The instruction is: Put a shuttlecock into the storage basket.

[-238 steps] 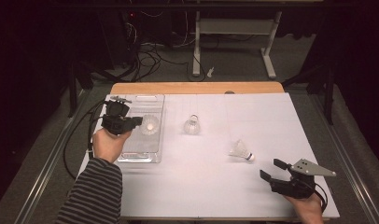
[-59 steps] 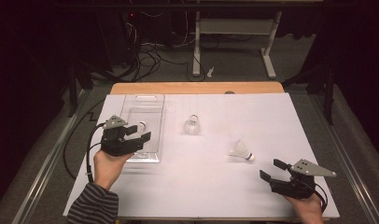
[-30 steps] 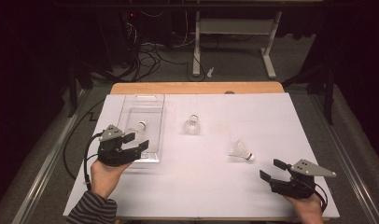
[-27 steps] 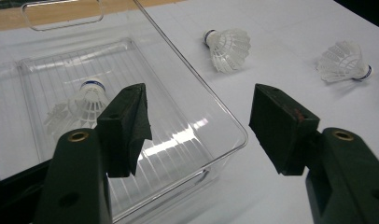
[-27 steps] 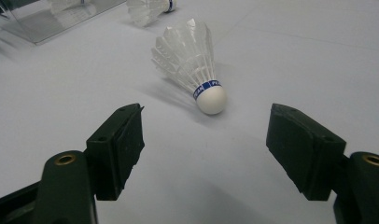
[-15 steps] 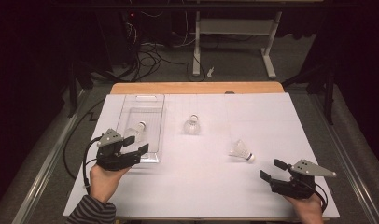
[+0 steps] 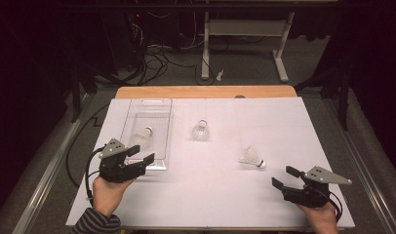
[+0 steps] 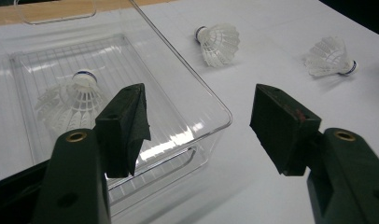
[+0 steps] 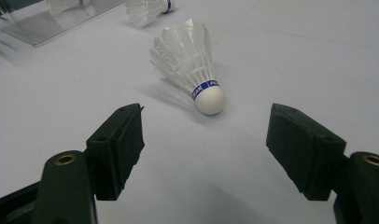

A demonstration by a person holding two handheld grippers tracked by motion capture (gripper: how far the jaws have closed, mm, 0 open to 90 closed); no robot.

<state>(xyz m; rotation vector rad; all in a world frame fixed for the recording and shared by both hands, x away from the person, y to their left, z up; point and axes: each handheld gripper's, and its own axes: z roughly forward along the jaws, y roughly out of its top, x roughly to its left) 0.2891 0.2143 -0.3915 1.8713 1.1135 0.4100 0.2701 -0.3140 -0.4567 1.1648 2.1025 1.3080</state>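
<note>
— What does the room look like?

— Dark, with cables on the floor behind a bench covered in white paper; a strip of bare wood shows along its far edge.

— Where is the left hand-held gripper?

— At the near left of the bench, held low, its jaws spread wide with nothing between them. In the left gripper view its left jaw stands in front of the near corner of a clear plastic tray, and its right jaw is over bare paper beside that tray.

— And inside the tray?

— One white shuttlecock lies on its side, cork pointing toward the far end.

— The right hand-held gripper?

— At the near right, jaws also wide apart and empty. In the right gripper view a second shuttlecock lies just ahead, between the lines of the two jaws but touching neither, its cork with the blue band turned toward the gripper.

— Anything farther out?

— A third shuttlecock stands on its feather skirt, cork up, near the middle of the bench, just right of the tray and apart from the other two.
</note>
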